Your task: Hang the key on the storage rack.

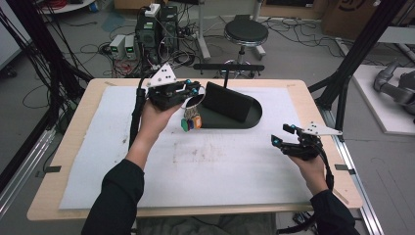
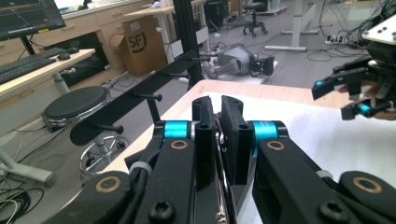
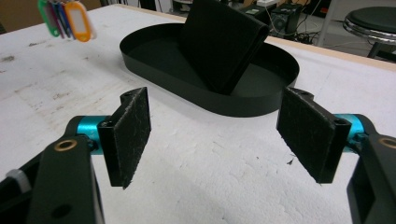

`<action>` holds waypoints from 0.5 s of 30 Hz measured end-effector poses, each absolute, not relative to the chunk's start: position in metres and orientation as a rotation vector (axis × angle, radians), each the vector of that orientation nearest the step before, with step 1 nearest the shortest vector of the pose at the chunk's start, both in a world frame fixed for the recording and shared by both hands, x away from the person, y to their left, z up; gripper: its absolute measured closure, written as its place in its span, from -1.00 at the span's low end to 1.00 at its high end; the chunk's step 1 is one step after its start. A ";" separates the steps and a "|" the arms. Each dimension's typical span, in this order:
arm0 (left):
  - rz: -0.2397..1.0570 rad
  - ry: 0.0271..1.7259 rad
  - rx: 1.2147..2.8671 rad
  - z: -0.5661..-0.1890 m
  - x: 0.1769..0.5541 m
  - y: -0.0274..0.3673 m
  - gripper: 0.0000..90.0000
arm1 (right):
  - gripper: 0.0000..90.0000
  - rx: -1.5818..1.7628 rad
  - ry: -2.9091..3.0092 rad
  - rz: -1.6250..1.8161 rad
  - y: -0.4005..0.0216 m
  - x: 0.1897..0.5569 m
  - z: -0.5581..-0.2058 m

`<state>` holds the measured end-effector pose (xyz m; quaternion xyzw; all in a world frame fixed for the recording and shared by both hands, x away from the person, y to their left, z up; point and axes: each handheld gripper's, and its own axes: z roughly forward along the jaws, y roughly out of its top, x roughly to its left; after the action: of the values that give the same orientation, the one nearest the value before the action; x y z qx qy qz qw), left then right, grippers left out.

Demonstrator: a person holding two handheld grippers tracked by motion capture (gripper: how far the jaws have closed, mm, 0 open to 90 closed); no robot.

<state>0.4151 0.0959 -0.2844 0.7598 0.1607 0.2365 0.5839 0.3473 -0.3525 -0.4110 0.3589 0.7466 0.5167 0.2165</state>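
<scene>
Light wooden table (image 1: 313, 98) carries a white foam mat (image 1: 220, 166) over most of its top. On the mat's far middle sits a black oval metal tray (image 1: 252, 117), shallow-walled; a black folded wallet (image 1: 226, 101) stands tilted inside it, leaning toward the far side. From the right gripper view the wallet (image 3: 224, 42) rests with its lower edge on the tray (image 3: 280, 88) floor.

Left gripper (image 1: 192, 90), black with blue accents and a grey three-cornered plate, is held up off the mat just left of the tray. Its jaws are pressed nearly together, pinching a thin metal key ring; the ring's wire and chain show between the pads in the left gripper view (image 2: 218, 140). A bunch of coloured plastic key tags (image 1: 191, 123), green, purple and orange, hangs from the ring below the gripper, dangling just above the mat at the tray's left end. The right gripper view shows the tags (image 3: 67, 18) at upper left, clear of the tray.

Right gripper (image 1: 283, 135), same build, hovers low over the mat's right side, well apart from the tray. Its fingers (image 3: 130, 135) are spread wide with nothing between them, aimed at the tray and wallet.

Black round stool (image 1: 245, 33) on the floor beyond the table.
</scene>
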 end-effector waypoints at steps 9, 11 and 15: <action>0.570 0.417 1.776 -0.286 0.438 0.090 0.86 | -0.41 0.994 2.071 1.433 -0.353 0.347 -0.411; 0.574 0.429 1.772 -0.287 0.442 0.088 0.86 | -0.41 0.990 2.067 1.429 -0.353 0.347 -0.411; 0.582 0.442 1.783 -0.291 0.451 0.083 0.86 | -0.41 0.992 2.065 1.432 -0.353 0.348 -0.411</action>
<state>0.4514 0.0828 -0.2914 0.7598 0.1885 0.2479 0.5707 0.3475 -0.3532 -0.4110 0.3583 0.7459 0.5174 0.2182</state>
